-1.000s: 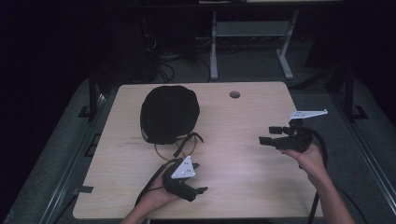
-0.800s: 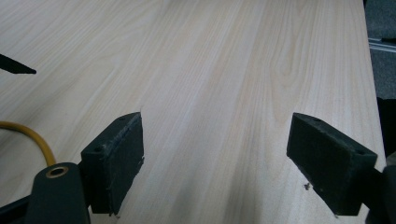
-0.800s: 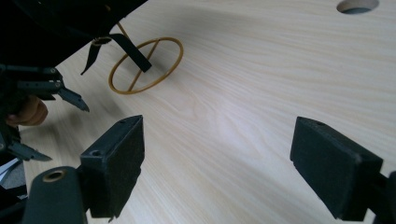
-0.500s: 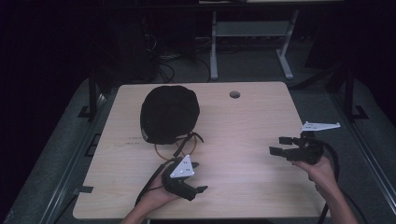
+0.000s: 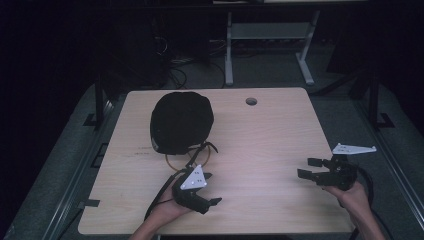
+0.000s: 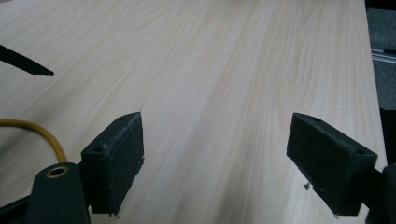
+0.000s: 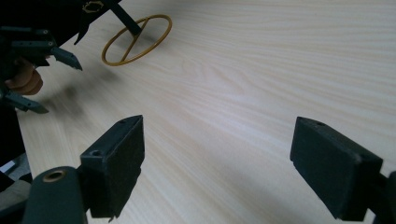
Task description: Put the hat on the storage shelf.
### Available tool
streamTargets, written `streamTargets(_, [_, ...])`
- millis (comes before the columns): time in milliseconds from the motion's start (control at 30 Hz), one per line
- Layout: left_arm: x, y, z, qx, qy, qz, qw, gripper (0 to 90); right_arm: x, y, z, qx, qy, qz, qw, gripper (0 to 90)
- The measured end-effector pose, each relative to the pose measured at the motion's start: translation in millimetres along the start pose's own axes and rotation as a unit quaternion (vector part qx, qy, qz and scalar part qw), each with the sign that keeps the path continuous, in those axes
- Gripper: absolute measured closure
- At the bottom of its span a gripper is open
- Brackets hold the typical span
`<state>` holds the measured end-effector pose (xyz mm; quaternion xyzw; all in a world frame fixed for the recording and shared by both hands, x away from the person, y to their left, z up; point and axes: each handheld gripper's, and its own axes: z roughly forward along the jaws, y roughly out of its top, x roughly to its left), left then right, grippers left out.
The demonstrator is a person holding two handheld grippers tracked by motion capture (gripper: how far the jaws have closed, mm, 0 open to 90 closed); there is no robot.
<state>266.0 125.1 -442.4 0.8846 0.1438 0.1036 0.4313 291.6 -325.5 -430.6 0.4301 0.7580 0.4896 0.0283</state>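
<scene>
A black rounded cap (image 5: 180, 121) lies on the left half of the wooden table (image 5: 265, 135), with thin black straps (image 5: 206, 148) trailing from its near side. A yellow elastic ring (image 5: 176, 162) lies by those straps; it is also the ring (image 7: 137, 37) in the right gripper view and the yellow curve (image 6: 49, 136) in the left gripper view. My left gripper (image 5: 212, 188) rests near the front edge, just below the ring, open over bare wood (image 6: 215, 163). My right gripper (image 5: 306, 167) is at the front right, open, with nothing between its jaws (image 7: 217, 163).
A round cable hole (image 5: 251, 101) is in the table's far side. Beyond the table stand a white desk frame (image 5: 270, 31) and floor cables (image 5: 175, 62). The other hand and its gripper (image 7: 28, 51) appear at the left of the right gripper view.
My right gripper has moved back toward the near right corner of the table and sunk lower. The left gripper, cap and ring have stayed put.
</scene>
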Motion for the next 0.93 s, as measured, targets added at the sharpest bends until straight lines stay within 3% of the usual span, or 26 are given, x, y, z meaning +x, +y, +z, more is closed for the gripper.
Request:
streamTargets(433, [1.3, -0.9, -2.5, -0.006, 0.002, -0.011, 0.9999, 18.4, 7.2, -33.9, -13.3, -0.016, 0.0, 0.007, 0.9998, 17.3])
streamTargets(700, [1.7, -1.1, -2.4, -0.006, 0.003, -0.012, 0.9999, 18.4, 13.4, -52.4, -20.0, -0.021, -0.012, 0.01, 0.9997, 16.9])
streamTargets(933, [0.8, 0.7, -0.6, -0.005, 0.002, -0.012, 0.9999, 18.5, 24.3, -72.6, -24.3, -0.055, -0.022, 0.013, 0.9981, 16.9])
